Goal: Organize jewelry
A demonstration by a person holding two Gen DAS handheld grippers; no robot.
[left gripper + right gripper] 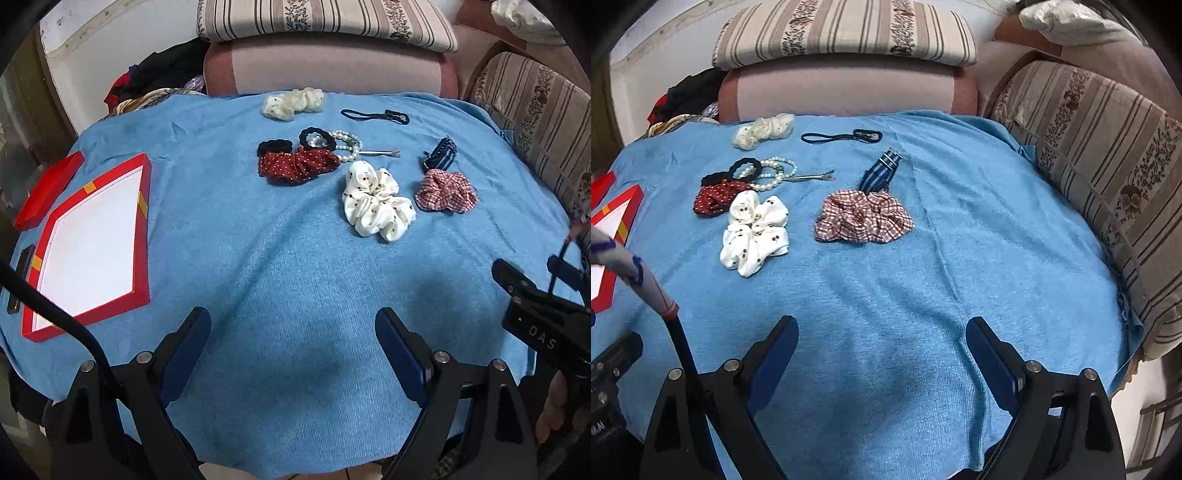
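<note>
Hair ties and jewelry lie on a blue cloth (258, 258). A white dotted scrunchie (376, 203) (755, 232), a red plaid scrunchie (447, 192) (864, 218), a dark red dotted scrunchie (295, 166) (714, 199), a pearl bracelet (347, 146) (775, 173), a striped strap (439, 155) (881, 170), a cream scrunchie (291, 103) (762, 131), thin black bands (376, 115) (842, 137) and a metal clip (380, 152) (812, 177). An open red box (92, 243) with a white inside lies left. My left gripper (293, 325) and right gripper (882, 332) are open and empty, near the front edge.
The red box lid (48, 192) lies beside the box. A dark phone (22, 277) sits at the far left. Striped sofa cushions (1108, 184) border the back and right. The right gripper's body (535, 314) shows at the left view's right edge.
</note>
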